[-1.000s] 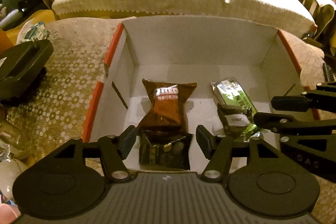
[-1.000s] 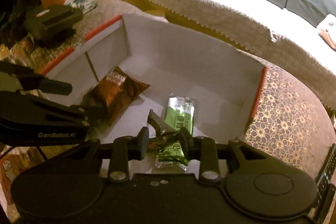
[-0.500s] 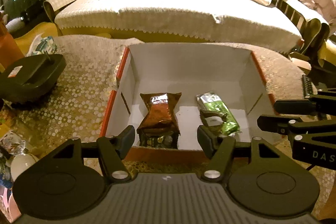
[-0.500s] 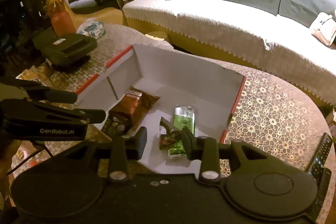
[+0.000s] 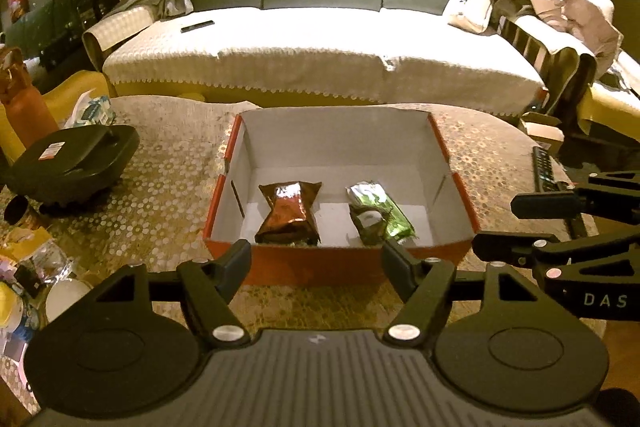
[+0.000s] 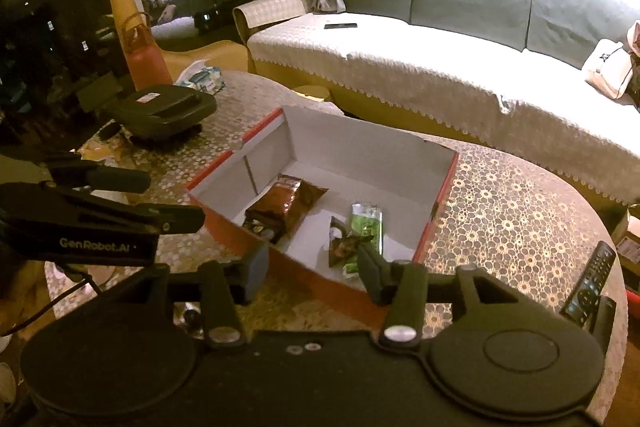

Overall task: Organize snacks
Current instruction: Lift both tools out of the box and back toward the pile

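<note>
A red cardboard box with a white inside stands on the lace-covered table. In it lie a brown snack packet on the left and a green snack packet on the right, each over a darker packet at the near end. My left gripper is open and empty, in front of the box's near wall. My right gripper is open and empty, also before the near wall; its side shows at the right of the left wrist view.
A black appliance sits left of the box. Loose wrappers and a white cup lie at the table's near left. A remote control lies at the right edge. A sofa stands behind the table.
Both grippers have pulled back and up out of the box. The right gripper has let go of the green packet and opened wider. The packets stay in the box.
</note>
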A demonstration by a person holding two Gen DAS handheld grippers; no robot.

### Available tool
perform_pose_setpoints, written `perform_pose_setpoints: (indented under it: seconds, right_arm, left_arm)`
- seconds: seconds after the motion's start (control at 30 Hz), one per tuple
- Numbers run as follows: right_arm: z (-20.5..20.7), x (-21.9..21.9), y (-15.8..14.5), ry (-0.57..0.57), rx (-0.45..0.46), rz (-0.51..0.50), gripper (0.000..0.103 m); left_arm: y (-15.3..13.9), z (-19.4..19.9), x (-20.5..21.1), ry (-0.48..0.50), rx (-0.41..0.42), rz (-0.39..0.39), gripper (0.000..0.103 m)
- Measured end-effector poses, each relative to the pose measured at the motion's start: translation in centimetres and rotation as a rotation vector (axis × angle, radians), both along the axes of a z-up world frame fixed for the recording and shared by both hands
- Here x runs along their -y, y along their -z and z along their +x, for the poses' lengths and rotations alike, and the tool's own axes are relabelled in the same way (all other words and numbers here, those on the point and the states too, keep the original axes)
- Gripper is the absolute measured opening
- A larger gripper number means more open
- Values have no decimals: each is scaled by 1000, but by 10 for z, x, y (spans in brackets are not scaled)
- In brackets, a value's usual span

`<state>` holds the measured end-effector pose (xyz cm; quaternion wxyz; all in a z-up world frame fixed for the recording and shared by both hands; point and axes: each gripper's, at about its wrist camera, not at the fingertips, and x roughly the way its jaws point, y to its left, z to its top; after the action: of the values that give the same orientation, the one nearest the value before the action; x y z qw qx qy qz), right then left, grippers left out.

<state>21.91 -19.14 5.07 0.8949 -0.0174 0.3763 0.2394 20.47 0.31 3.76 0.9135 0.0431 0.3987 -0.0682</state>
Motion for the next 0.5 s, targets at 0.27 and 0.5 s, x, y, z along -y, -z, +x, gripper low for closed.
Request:
perform_pose_setpoints:
  seconds: [0.27,0.5]
  right_arm:
    - [-33,6,1,-6,1,7,71]
    - [-60,10,6,-16,-5,27,86]
  left_arm:
    - [3,-36,-5,4,-2,-6,81]
    - [11,-68,-8,-10,20,-21,82]
